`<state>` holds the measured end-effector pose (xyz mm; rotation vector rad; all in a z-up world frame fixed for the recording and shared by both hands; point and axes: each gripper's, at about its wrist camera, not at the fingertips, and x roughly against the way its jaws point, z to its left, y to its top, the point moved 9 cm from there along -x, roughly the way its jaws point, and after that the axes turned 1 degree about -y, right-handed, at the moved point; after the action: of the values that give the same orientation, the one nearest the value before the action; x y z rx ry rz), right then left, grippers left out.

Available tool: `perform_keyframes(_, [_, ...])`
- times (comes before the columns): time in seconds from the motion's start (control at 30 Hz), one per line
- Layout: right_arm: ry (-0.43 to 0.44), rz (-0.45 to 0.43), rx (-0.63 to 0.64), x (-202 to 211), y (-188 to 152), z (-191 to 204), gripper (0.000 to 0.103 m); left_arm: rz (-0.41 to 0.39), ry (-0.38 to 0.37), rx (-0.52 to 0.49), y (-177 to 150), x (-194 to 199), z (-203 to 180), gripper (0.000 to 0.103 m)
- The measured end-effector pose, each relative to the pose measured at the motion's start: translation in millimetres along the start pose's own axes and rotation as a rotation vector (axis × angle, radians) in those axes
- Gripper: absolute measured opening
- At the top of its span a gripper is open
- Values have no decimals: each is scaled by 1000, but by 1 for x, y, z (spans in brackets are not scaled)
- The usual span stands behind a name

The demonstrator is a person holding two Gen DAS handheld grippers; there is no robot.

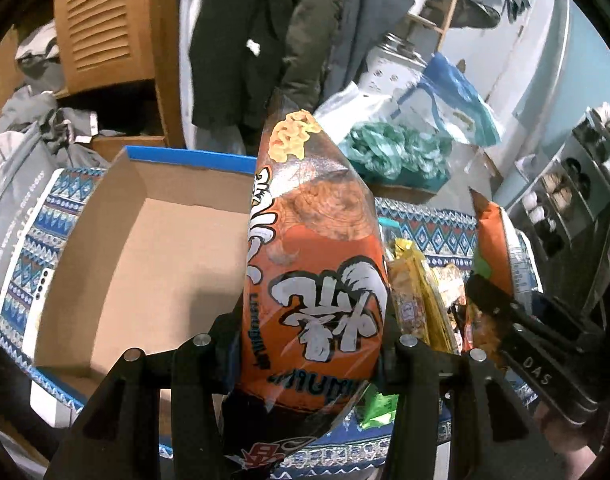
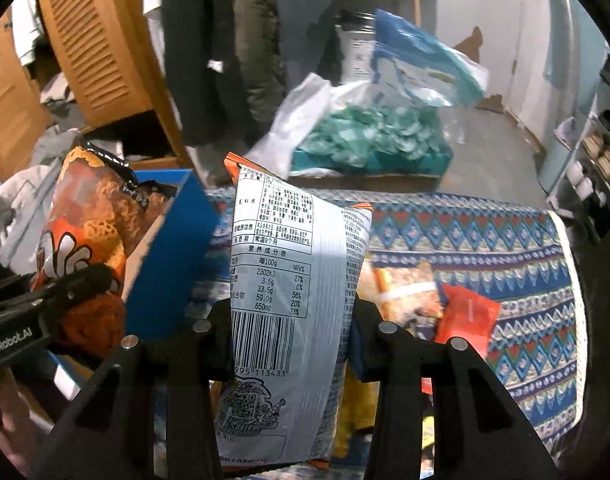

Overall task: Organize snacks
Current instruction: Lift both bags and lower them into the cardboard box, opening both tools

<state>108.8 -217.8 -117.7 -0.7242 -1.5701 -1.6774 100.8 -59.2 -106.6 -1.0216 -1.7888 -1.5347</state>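
Left wrist: my left gripper (image 1: 311, 344) clamps the orange snack bag (image 1: 315, 256) above the cardboard box (image 1: 145, 240) right edge. Lower it flat inside.

Right wrist: right gripper (image 2: 291, 328) pinches the white-backed bag (image 2: 293, 300) over the patterned cloth (image 2: 485, 232); keep clear until left releases.

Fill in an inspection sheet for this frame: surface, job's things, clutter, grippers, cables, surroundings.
Surface: patterned cloth.
Job's things: orange snack bag above the empty cardboard box; grey-backed snack bag; loose packets on the cloth.
Clutter: red packet.
Grippers: left gripper shut on the orange bag; right gripper shut on the grey-backed bag.
Cables: nothing seen.
Surroundings: wooden louvred cabinet, hanging clothes, teal bag.
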Motion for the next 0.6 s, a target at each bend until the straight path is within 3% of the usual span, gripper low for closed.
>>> perform_keyframes(0.6, [160, 33, 116, -29, 21, 140, 40, -74, 126, 160, -1, 27, 115, 49])
